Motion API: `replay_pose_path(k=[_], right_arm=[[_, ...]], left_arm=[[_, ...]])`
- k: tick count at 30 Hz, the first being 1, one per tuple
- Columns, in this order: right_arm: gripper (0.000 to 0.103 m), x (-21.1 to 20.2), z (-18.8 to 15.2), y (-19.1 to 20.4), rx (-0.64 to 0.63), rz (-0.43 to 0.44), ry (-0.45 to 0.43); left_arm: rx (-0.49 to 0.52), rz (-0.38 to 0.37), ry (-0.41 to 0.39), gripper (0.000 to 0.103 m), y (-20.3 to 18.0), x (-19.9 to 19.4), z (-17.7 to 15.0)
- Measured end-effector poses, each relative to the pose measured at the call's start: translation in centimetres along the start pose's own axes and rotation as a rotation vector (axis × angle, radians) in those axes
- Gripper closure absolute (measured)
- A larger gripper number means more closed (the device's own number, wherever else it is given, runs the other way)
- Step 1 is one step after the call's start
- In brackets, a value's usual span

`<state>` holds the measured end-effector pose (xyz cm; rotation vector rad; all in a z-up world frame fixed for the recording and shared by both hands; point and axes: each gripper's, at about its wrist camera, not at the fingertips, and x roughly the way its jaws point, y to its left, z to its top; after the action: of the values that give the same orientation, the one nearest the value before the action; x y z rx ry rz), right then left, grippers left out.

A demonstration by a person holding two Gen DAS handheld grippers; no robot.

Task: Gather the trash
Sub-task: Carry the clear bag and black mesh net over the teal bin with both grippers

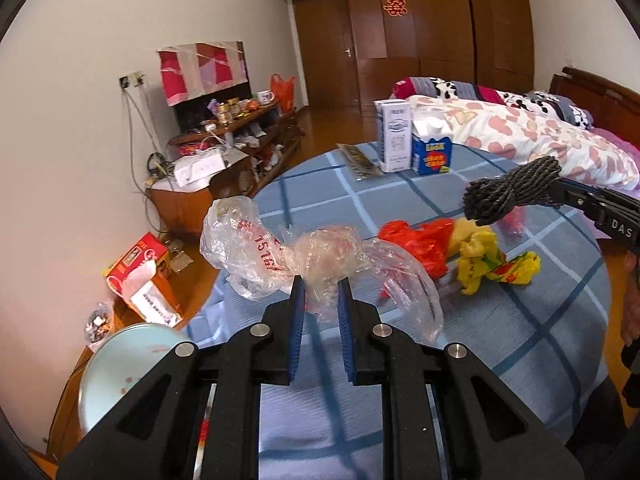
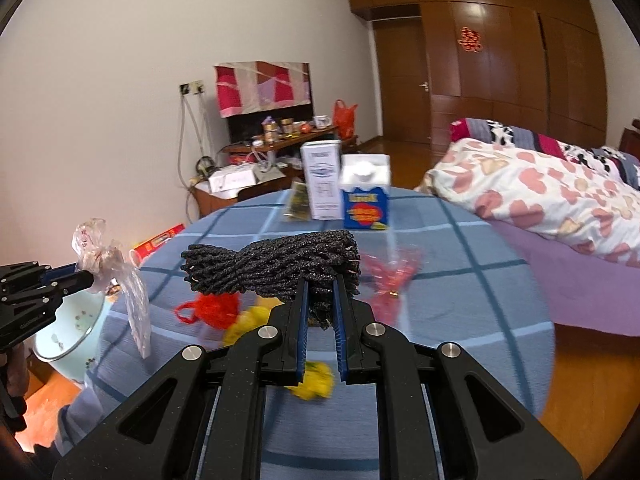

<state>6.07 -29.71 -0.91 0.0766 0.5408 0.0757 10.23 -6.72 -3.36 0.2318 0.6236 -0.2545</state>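
My left gripper (image 1: 321, 294) is shut on a crumpled clear plastic bag (image 1: 280, 256) with red print, held above the round table; it also shows in the right wrist view (image 2: 106, 264). My right gripper (image 2: 320, 292) is shut on a bundle of dark grey rope (image 2: 272, 266), lifted over the table; the bundle also shows in the left wrist view (image 1: 512, 192). On the blue checked tablecloth (image 1: 500, 320) lie a red plastic bag (image 1: 420, 244) and a yellow wrapper (image 1: 492, 264). A red-and-clear wrapper (image 2: 394, 276) lies blurred right of the rope.
A white carton (image 1: 394, 136), a blue milk carton (image 1: 432, 148) and a dark flat packet (image 1: 360, 162) stand at the table's far edge. A pale blue basin (image 1: 124, 364) sits low at the left. A bed (image 1: 540, 136) is at the right, a cluttered wooden shelf (image 1: 240, 128) by the wall.
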Motion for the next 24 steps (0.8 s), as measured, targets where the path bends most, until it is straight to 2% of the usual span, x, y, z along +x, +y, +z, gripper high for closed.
replay_pose_path(k=[13,24], right_arm=[[0.091,3.1,0.3,7.3,-0.082,0.113,0.025],[0.091,4.9,0.4,11.6,-0.137,0.184,0.052]], left_arm=[[-0.064,0.1,0.012,0.087,5.6,-2.2,-3.1],[-0.122,0.168,0.026,0.087,9.5,-3.4,-5.2]])
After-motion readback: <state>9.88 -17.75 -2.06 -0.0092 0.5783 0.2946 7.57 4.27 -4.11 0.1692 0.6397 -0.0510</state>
